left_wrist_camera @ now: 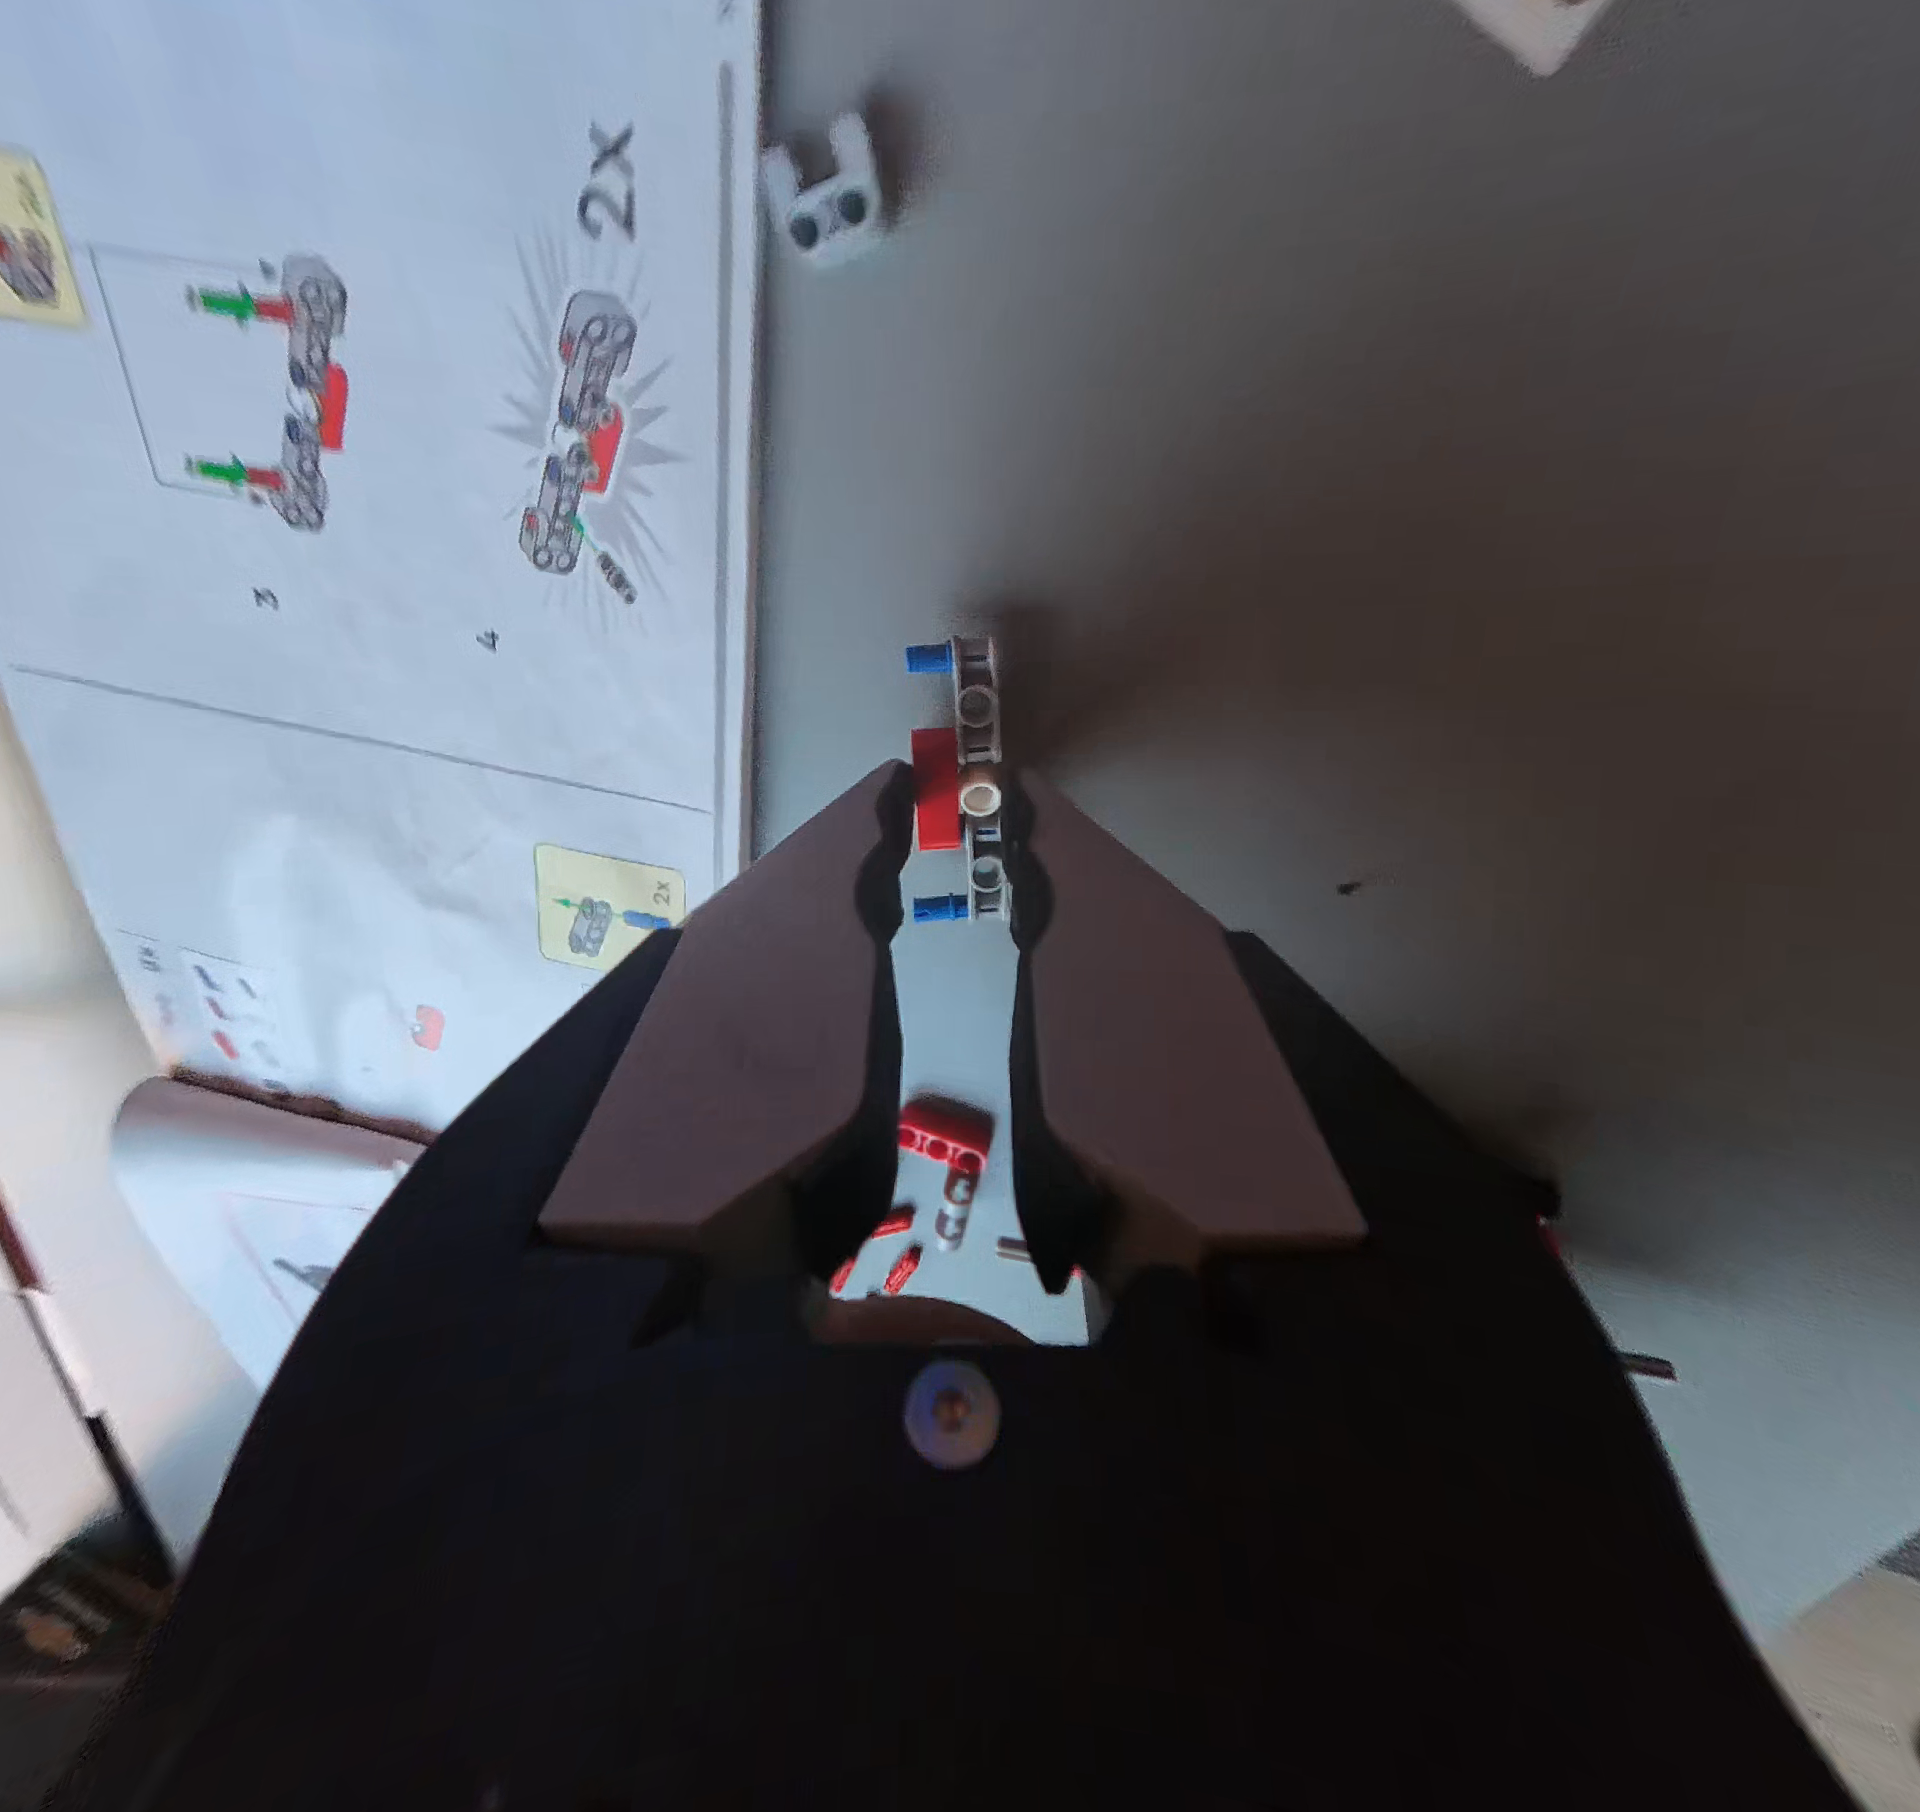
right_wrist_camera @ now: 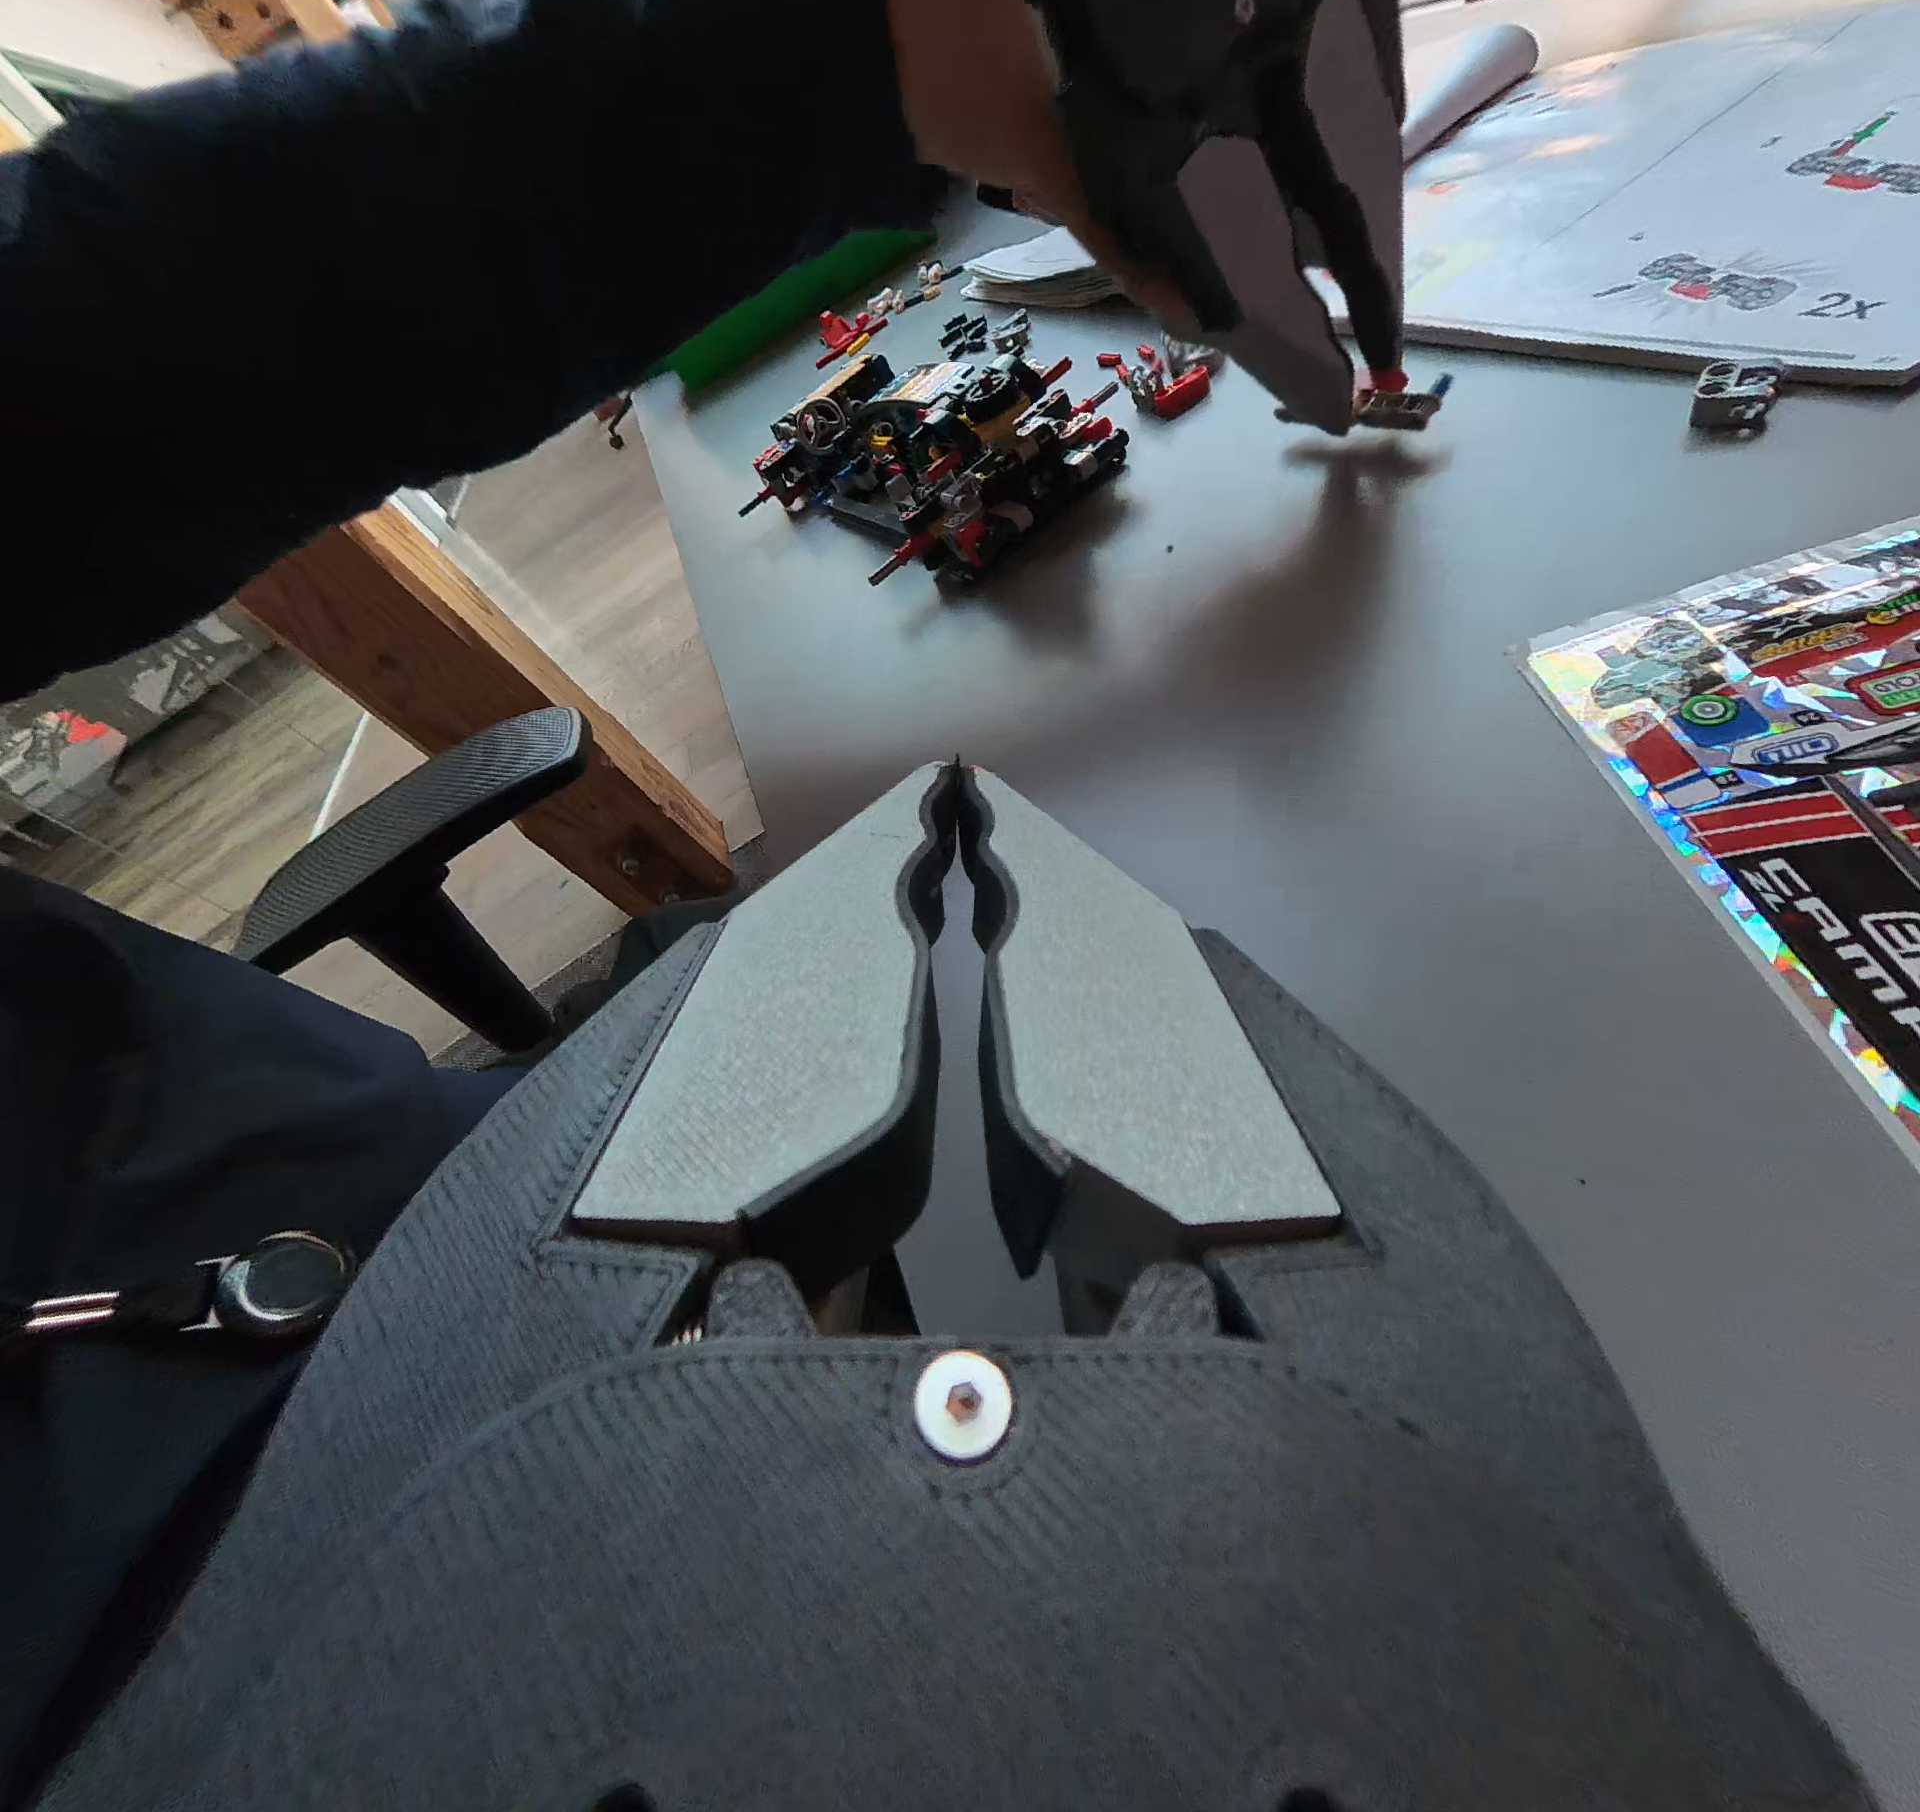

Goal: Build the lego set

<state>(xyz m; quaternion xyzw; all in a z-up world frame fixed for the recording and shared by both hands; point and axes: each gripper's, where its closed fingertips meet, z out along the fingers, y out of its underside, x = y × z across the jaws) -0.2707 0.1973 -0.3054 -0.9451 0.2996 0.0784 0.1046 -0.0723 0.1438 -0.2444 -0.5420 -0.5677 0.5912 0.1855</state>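
Grey beam assembly (left_wrist_camera: 980, 786) is gripped across its width by the left tongs (left_wrist_camera: 961, 796), long axis running straight ahead; right tongs (right_wrist_camera: 958, 775) are clenched empty, well apart.

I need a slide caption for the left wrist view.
Left gripper closed around a small brick assembly beside an instruction booklet.

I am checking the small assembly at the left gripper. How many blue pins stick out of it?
2: one blue pin at the far end of the grey beam, one at the near end, between the fingers.
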